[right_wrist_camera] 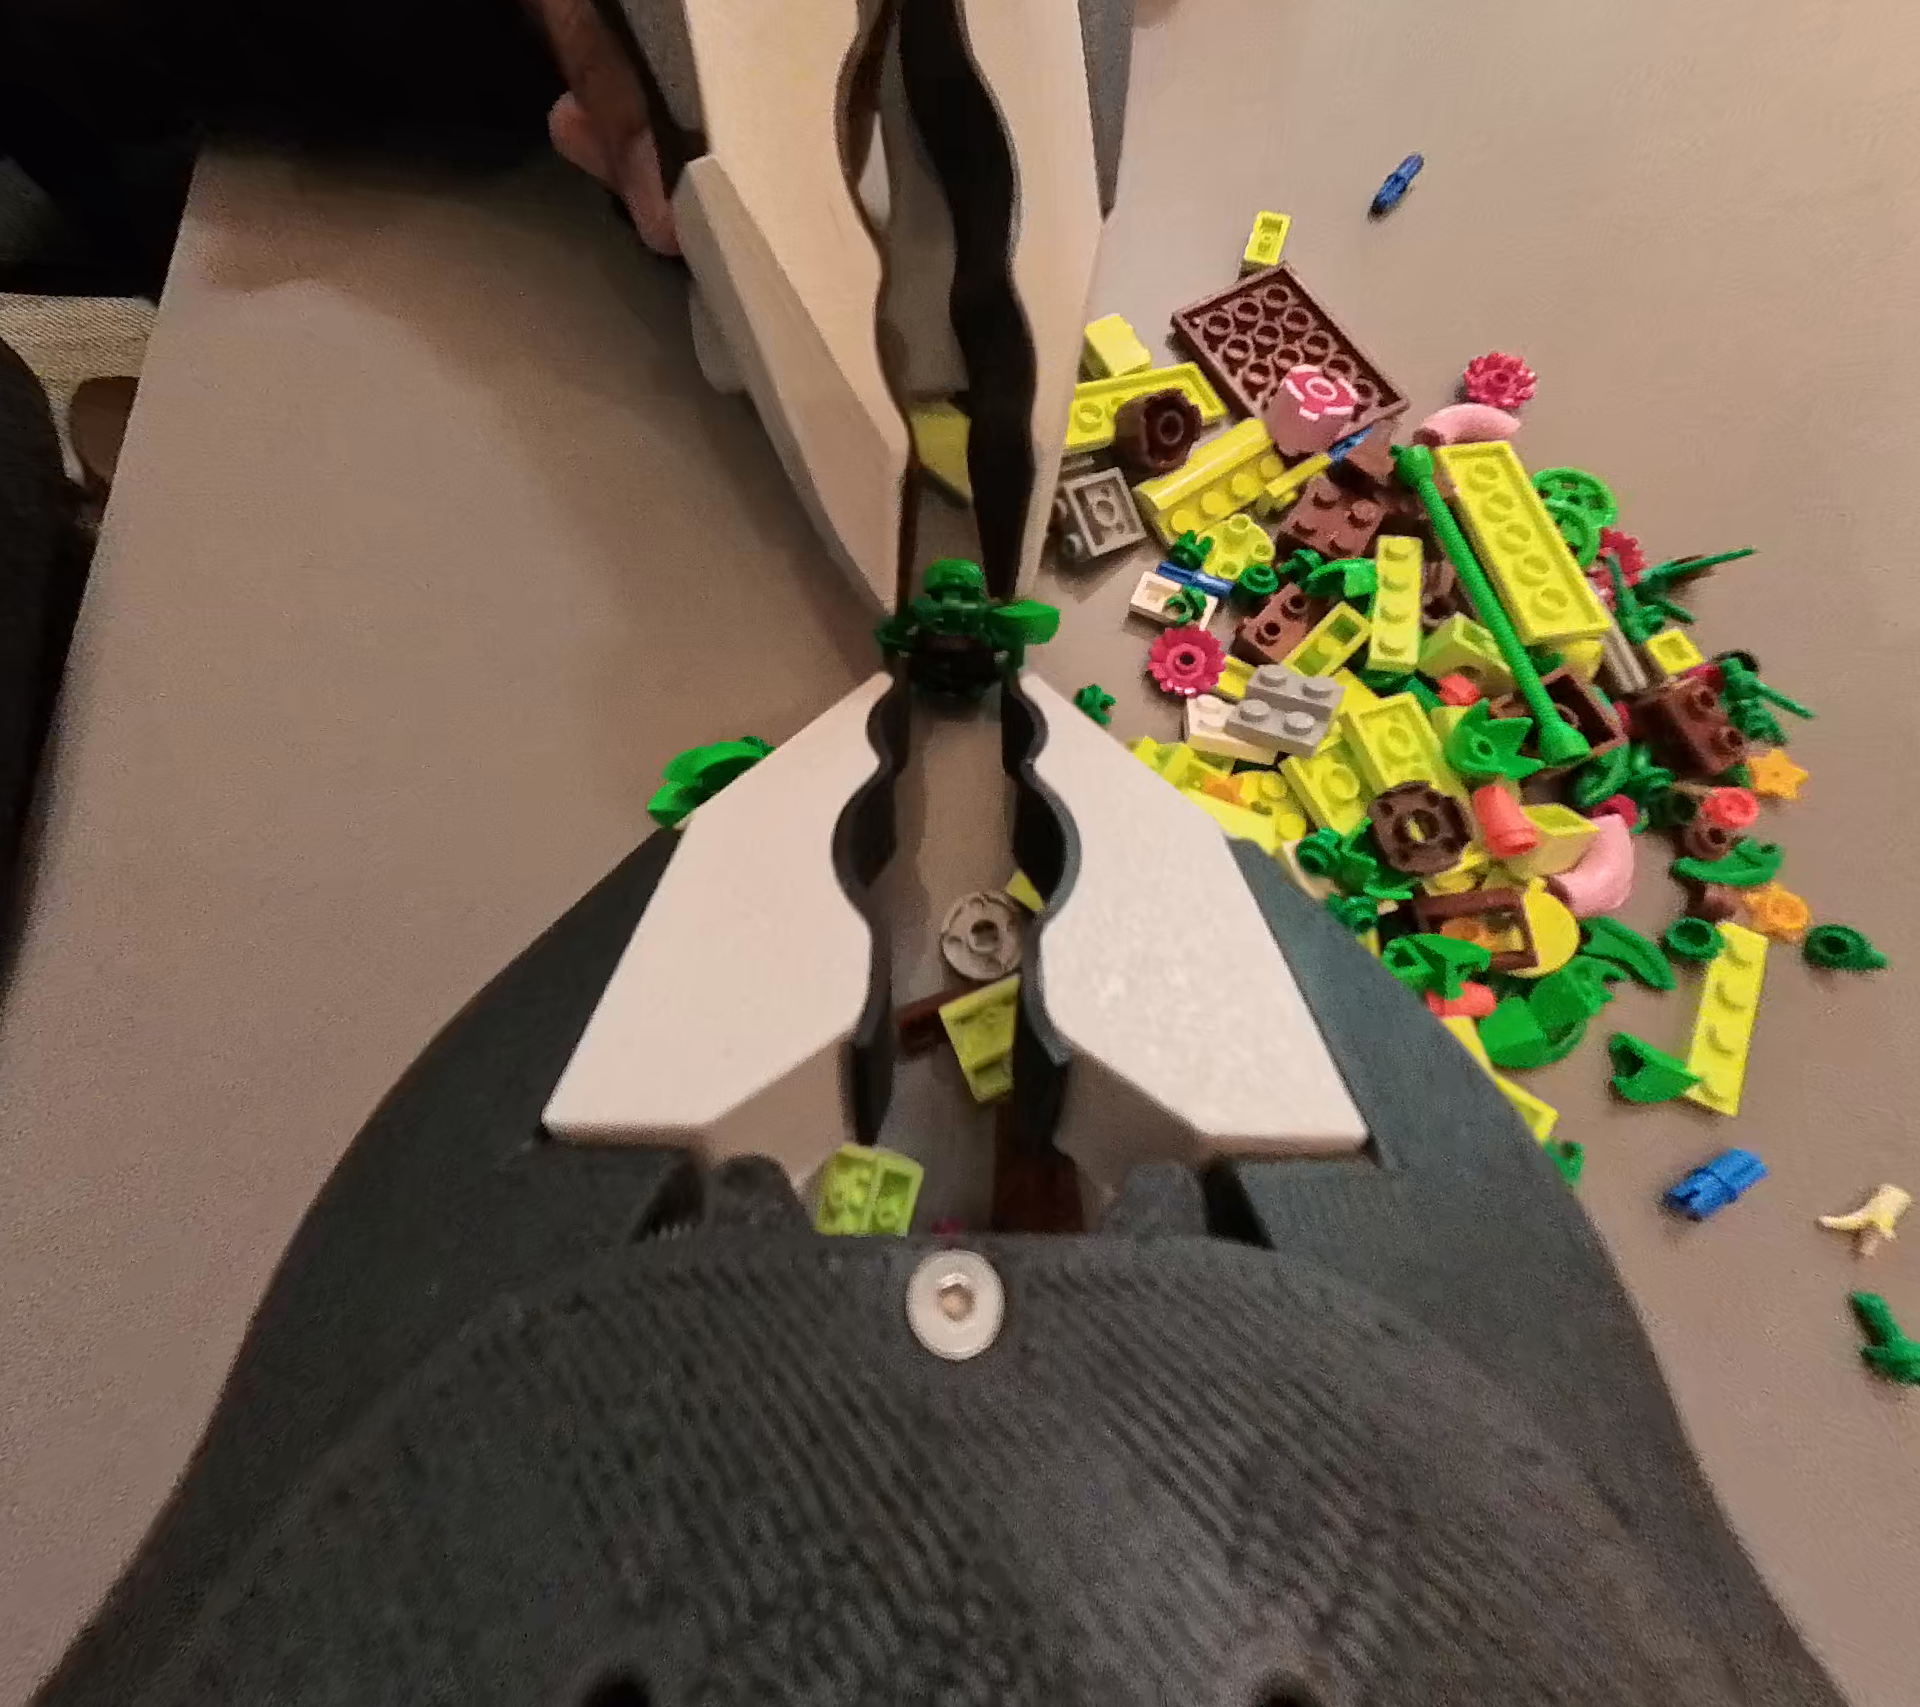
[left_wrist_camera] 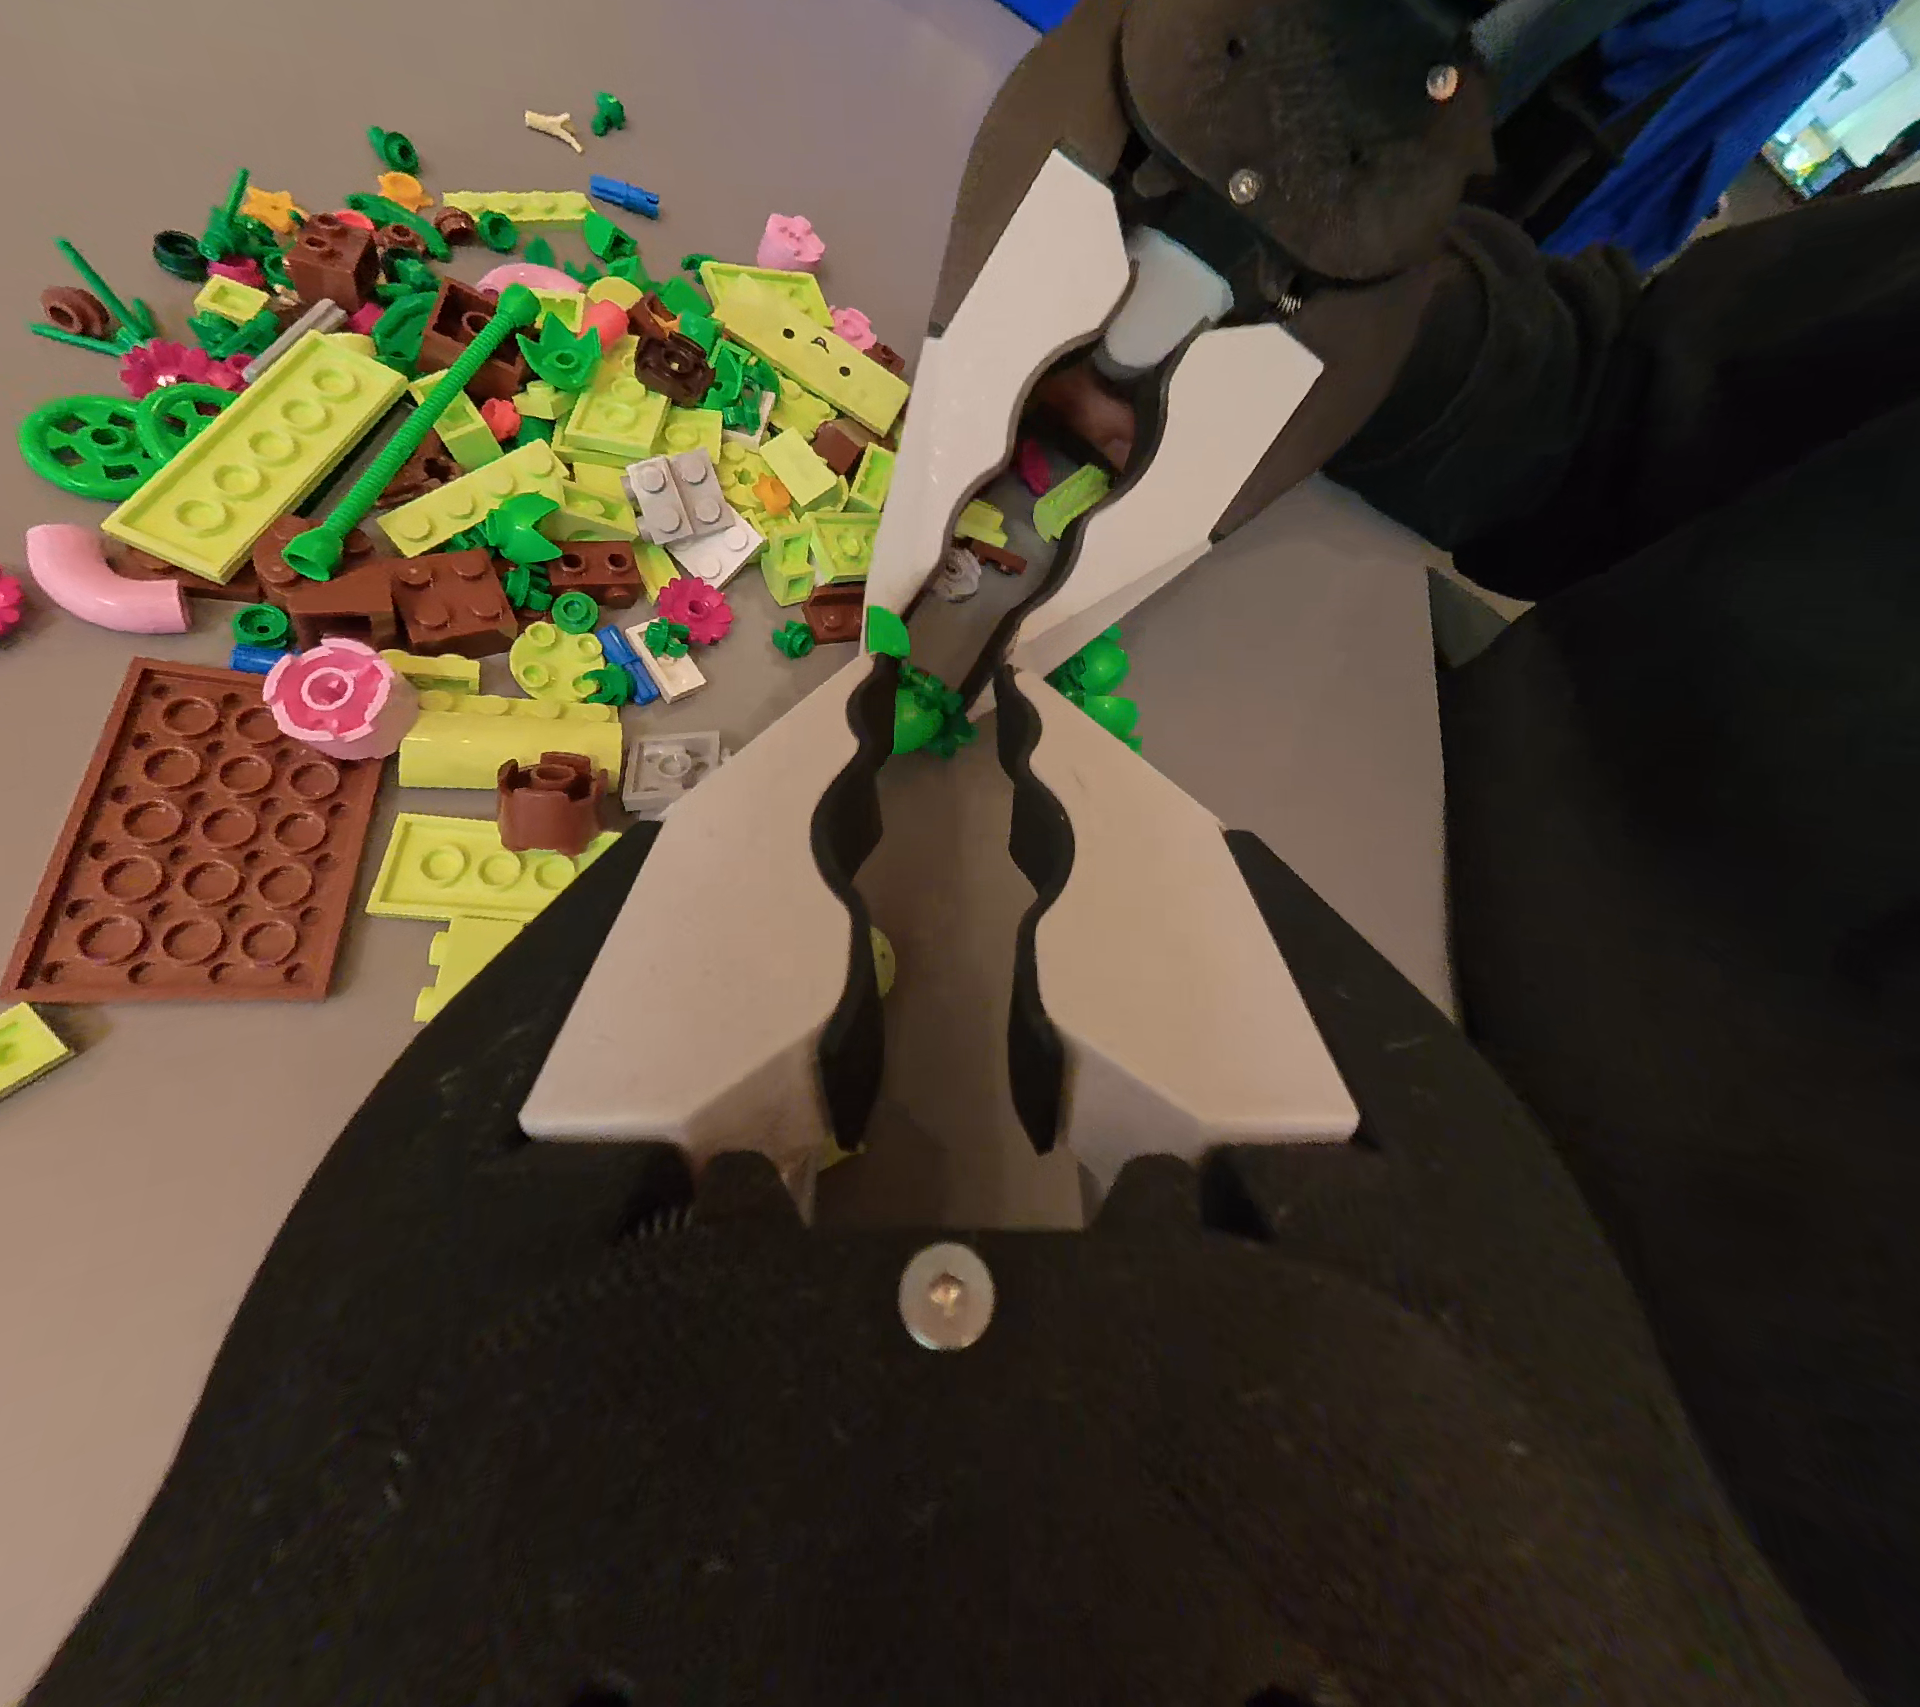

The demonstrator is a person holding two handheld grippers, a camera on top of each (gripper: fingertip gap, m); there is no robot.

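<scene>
The left hand-held gripper [left_wrist_camera: 940,689], jaws parted only narrowly, and the right hand-held gripper [right_wrist_camera: 951,689], likewise narrowly parted, meet tip to tip over the grey surface [right_wrist_camera: 416,514], and both pinch the same small cluster of dark and bright green plastic leaf pieces [right_wrist_camera: 951,631]. In the right wrist view, from about 1 to 4 o'clock of that cluster, lies a heap of lime, brown, green and pink toy bricks [right_wrist_camera: 1455,722], with a brown studded plate [right_wrist_camera: 1283,343] at its far edge.
</scene>
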